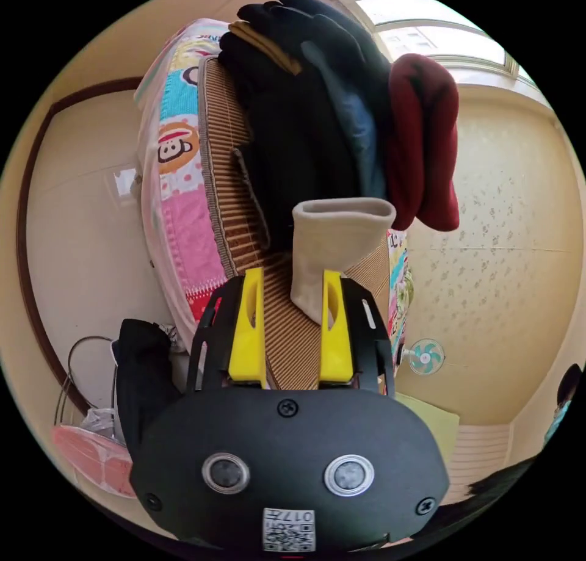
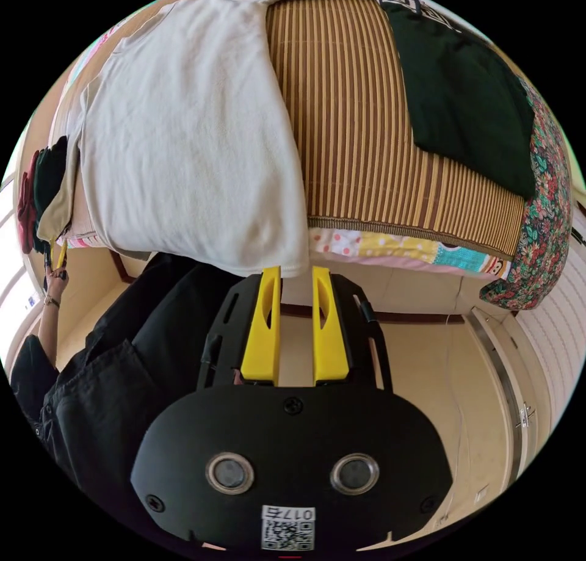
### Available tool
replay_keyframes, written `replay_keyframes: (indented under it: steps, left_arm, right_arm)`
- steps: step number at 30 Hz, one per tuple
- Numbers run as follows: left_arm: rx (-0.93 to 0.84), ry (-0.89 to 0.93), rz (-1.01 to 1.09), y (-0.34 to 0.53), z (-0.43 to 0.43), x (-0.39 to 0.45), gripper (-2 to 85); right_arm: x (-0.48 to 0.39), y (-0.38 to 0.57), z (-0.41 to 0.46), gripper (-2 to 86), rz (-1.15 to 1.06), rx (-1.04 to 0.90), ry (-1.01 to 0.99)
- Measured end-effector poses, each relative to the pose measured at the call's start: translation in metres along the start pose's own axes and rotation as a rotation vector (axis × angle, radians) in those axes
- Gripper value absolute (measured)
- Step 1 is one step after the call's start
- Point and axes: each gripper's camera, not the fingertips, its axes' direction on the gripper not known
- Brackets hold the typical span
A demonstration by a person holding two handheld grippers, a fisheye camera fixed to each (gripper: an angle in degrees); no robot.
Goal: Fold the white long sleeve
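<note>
Both grippers' fingers stand apart, the left gripper (image 1: 292, 292) around the cuff (image 1: 339, 231), the right gripper (image 2: 296, 292) under the white long sleeve's (image 2: 189, 140) hem at the bed (image 2: 366, 115) edge, so either may close on too little cloth and slip.

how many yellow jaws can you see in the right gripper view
3. Two on the right gripper, at the white shirt's hem. One more far off at the shirt's sleeve end, on the left gripper; its second jaw may be hidden.

one white long sleeve (image 2: 189, 133), one striped mat (image 2: 366, 115), one dark green folded garment (image 2: 464, 91), two grippers (image 1: 292, 292) (image 2: 296, 292)
</note>
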Motion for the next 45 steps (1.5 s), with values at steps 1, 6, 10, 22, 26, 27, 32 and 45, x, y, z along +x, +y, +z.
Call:
replay_keyframes:
  steps: [1, 6, 10, 22, 26, 27, 32, 45]
  left_arm:
    - [-0.02, 0.009, -0.004, -0.008, 0.005, -0.006, 13.5]
    - [0.035, 0.237, -0.098, -0.012, -0.006, -0.038, 6.3]
    - [0.195, 0.357, -0.034, 0.012, -0.068, 0.01, 2.8]
    - [-0.177, 0.486, 0.982, 0.181, 0.089, 0.41, 4.3]
    - [-0.618, 0.407, 1.047, 0.309, 0.202, 0.403, 7.7]
    - [-0.664, 0.366, 1.038, 0.329, 0.21, 0.383, 7.8]
    - [-0.831, 0.166, 0.932, 0.353, 0.209, 0.282, 7.9]
    - [-0.913, -0.356, 0.841, 0.314, 0.148, 0.164, 7.7]
  right_arm:
    - [-0.001, 0.002, -0.009, 8.2, 0.003, -0.003, -0.008]
    - [-0.014, 0.005, -0.051, 8.5, -0.002, 0.016, -0.037]
    - [-0.027, 0.007, -0.078, 8.2, -0.018, 0.035, -0.061]
    - [0.021, 0.037, -0.134, 8.5, 0.092, 0.16, -0.334]
    - [0.068, 0.045, -0.164, 9.4, 0.134, 0.23, -0.434]
    - [0.077, 0.044, -0.172, 9.5, 0.138, 0.252, -0.458]
    - [0.192, 0.006, -0.255, 10.2, 0.236, 0.508, -0.693]
    - [0.372, -0.187, -0.34, 11.4, 0.692, 0.885, -0.8]
